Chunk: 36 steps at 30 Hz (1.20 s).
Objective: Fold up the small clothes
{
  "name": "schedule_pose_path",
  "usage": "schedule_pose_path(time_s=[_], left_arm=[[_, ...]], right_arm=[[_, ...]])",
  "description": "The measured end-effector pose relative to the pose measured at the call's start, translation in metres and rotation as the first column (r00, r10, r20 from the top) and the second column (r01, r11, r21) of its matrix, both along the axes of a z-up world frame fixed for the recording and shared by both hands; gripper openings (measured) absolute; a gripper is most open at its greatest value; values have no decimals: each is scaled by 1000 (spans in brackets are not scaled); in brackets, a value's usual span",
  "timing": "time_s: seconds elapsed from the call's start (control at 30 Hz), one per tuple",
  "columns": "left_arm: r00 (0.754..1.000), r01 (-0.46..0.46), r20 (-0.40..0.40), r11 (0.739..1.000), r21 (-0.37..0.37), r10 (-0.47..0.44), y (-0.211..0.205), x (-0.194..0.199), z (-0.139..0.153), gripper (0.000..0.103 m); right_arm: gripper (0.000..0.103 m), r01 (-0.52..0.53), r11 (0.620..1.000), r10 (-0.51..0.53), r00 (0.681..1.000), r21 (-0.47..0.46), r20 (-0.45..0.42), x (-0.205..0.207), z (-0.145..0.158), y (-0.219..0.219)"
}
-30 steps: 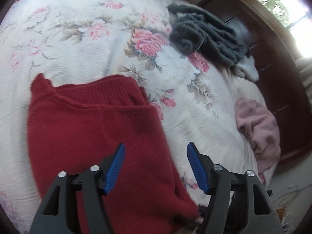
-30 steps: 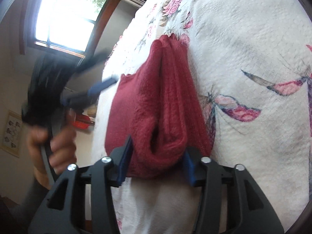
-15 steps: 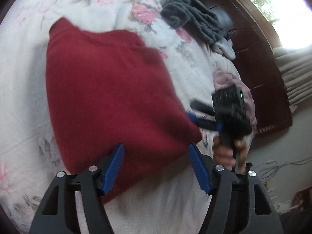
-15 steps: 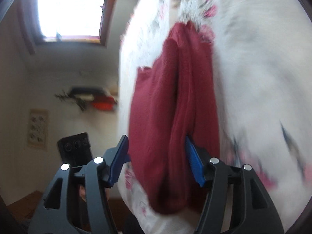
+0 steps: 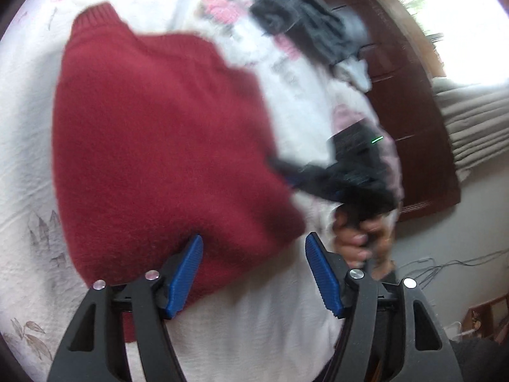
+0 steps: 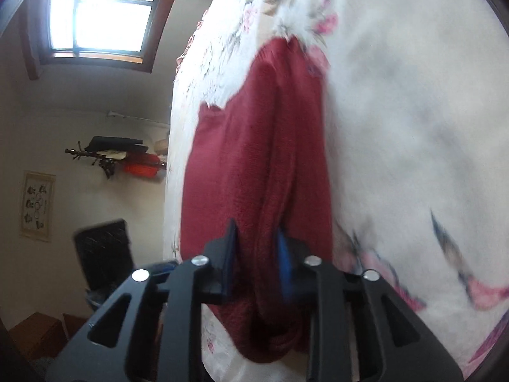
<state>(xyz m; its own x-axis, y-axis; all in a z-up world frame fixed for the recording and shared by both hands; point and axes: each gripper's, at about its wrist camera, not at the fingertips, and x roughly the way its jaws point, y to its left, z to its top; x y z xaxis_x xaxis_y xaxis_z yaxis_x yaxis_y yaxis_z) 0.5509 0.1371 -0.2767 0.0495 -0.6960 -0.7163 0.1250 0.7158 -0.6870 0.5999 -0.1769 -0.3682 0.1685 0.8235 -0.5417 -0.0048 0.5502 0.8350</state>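
Red sweater (image 5: 159, 146) lies on the bed (image 5: 28, 165), half folded. Right tongs (image 6: 254, 248) clenched on its bunched corner; left tongs (image 5: 253, 273) released, at the near edge. Best clamp that edge too, then carry both corners over evenly.

Dark red sweater (image 5: 159, 146) on a white bedspread (image 6: 413, 127) with pink flowers, grey clothes (image 5: 299, 28) beyond

1 red sweater (image 5: 165, 146) lies on 1 bed (image 5: 28, 146). Besides it, 3 more garments sit on the bed: 1 grey knit (image 5: 299, 28), 1 white piece (image 5: 356, 70), 1 pink piece (image 5: 345, 116). 2 grippers show, 1 left gripper (image 5: 253, 273) and 1 right gripper (image 6: 256, 261), each with 2 blue-padded fingers (image 5: 187, 273). 1 hand (image 5: 359, 238) is visible. 1 window (image 6: 105, 9) shows in the right wrist view.
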Motion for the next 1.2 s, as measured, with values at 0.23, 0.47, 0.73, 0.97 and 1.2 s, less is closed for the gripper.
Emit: schedule_pose_path(time_s=[0.23,0.47,0.73,0.97,1.2], left_arm=[[1000,1,-20,1000,-25,-1,0,-2,-10,66],[999,31,-36,999,-42,-33,-4,-6,-17,64],[997,-45,54,988,-146,54,31,-4,34,64],[994,-103,-45,986,-129,98,37,-4,13,61],[985,-173,-1,983,-54,173,58,27,13,66]], right_arm=[[14,-19,991,15,1000,-131,-26,55,-8,23],[15,82,968,-59,993,-236,101,24,-14,15],[10,103,981,-83,989,-163,122,67,10,7],[18,109,937,-49,982,-333,184,73,25,15],[6,-96,908,181,968,-407,176,38,25,55]])
